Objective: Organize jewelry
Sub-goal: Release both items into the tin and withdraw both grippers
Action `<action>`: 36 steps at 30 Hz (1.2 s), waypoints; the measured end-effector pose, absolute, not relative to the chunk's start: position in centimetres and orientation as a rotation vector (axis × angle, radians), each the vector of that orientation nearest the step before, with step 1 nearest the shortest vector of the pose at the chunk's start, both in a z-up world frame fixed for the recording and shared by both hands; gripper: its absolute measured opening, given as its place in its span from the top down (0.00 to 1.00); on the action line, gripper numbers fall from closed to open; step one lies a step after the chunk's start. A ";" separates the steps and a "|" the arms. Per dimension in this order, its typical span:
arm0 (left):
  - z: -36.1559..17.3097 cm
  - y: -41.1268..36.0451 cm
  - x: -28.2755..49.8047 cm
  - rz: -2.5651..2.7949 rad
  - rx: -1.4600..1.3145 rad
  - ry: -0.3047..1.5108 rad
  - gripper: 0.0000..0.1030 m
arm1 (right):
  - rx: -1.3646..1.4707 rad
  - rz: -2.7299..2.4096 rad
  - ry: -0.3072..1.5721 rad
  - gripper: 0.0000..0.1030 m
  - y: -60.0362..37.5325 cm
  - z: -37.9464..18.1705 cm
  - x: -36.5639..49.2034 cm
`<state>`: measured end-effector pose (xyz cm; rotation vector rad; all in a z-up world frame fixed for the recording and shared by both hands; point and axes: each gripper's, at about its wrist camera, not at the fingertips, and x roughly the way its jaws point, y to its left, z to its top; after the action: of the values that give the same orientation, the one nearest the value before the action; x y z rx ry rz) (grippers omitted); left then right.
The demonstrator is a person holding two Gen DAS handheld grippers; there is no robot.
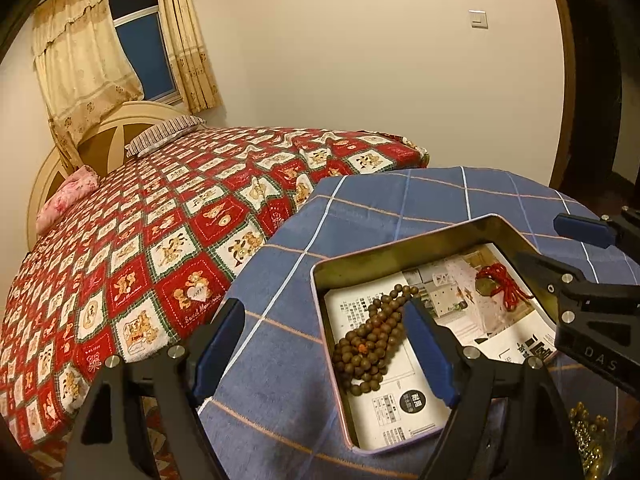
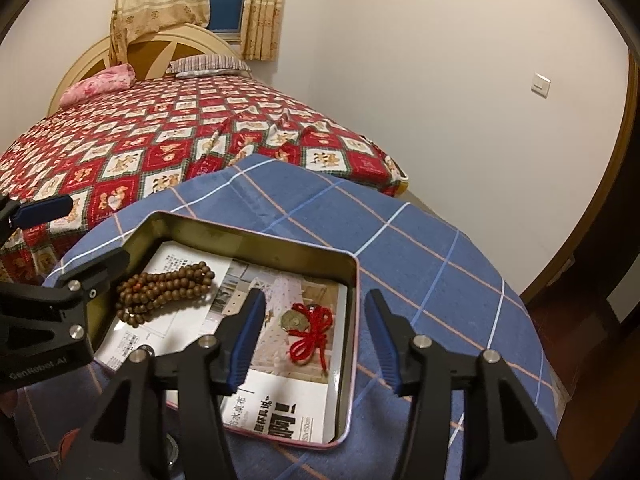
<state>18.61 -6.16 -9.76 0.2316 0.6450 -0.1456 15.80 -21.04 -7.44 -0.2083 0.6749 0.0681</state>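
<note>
Left gripper point(image 1: 326, 344) spread wide astride tin point(image 1: 320, 280) rim; right gripper point(image 2: 318, 334) likewise, over tin's right wall, beads point(image 2: 164, 292) untouched.

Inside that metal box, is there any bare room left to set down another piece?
Yes. In the tin, bare paper lies between the wooden beads and the red cord charm, and along the near printed edge. The beads' corner is crowded.

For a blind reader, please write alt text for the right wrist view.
An open tin tray on a blue checked cloth holds brown prayer beads and a red-corded coin charm. The open right gripper straddles its right wall.
</note>
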 end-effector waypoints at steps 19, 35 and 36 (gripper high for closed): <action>-10.6 -5.1 12.8 -0.171 0.224 0.690 0.21 | -0.199 0.041 0.680 0.47 -21.9 -6.9 10.5; -12.7 -3.8 6.1 -0.205 0.187 0.758 0.21 | -0.126 0.026 0.728 0.45 -23.6 -9.9 2.1; -12.7 -3.9 5.9 -0.209 0.191 0.755 0.21 | -0.127 0.026 0.728 0.45 -23.6 -10.0 1.8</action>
<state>5.93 -3.94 -12.66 0.1907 0.7547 -0.2085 1.84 -23.56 -10.01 -0.1269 0.7277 0.0261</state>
